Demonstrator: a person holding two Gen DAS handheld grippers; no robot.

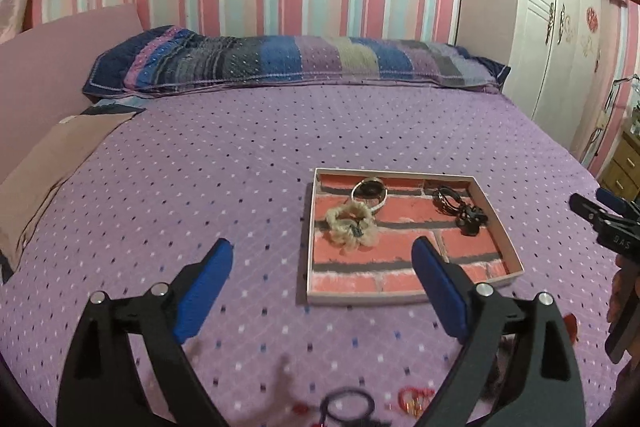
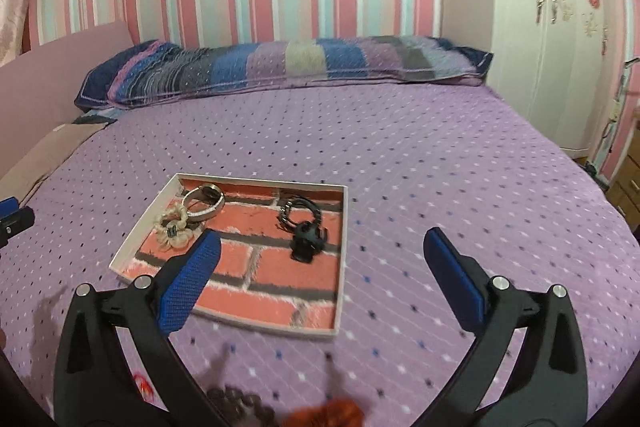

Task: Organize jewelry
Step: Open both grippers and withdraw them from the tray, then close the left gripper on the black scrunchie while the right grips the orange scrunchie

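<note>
A shallow box (image 1: pixel 498 227) with a brick-pattern lining lies on the purple bedspread; it also shows in the right wrist view (image 2: pixel 344 247). In it lie a cream scrunchie (image 1: pixel 351 225) (image 2: pixel 173 227), a silver bangle (image 1: pixel 370 193) (image 2: pixel 202 203) and a black bracelet bundle (image 1: pixel 460 209) (image 2: pixel 304 229). My left gripper (image 1: pixel 322 261) is open and empty, just in front of the box. My right gripper (image 2: pixel 322 247) is open and empty above the box's near right part. Loose pieces lie blurred at the near edge: a dark ring (image 1: pixel 347 405), a red item (image 1: pixel 414 399), dark beads (image 2: pixel 240 401) and an orange-red item (image 2: pixel 332 413).
A long striped pillow (image 1: pixel 296 63) lies along the far side of the bed against the striped wall. A white wardrobe (image 1: pixel 556 39) stands at the right, with wooden drawers (image 1: pixel 622 167) beside it. A pink board (image 1: pixel 52 67) and a tan cloth (image 1: pixel 52 163) lie at the left.
</note>
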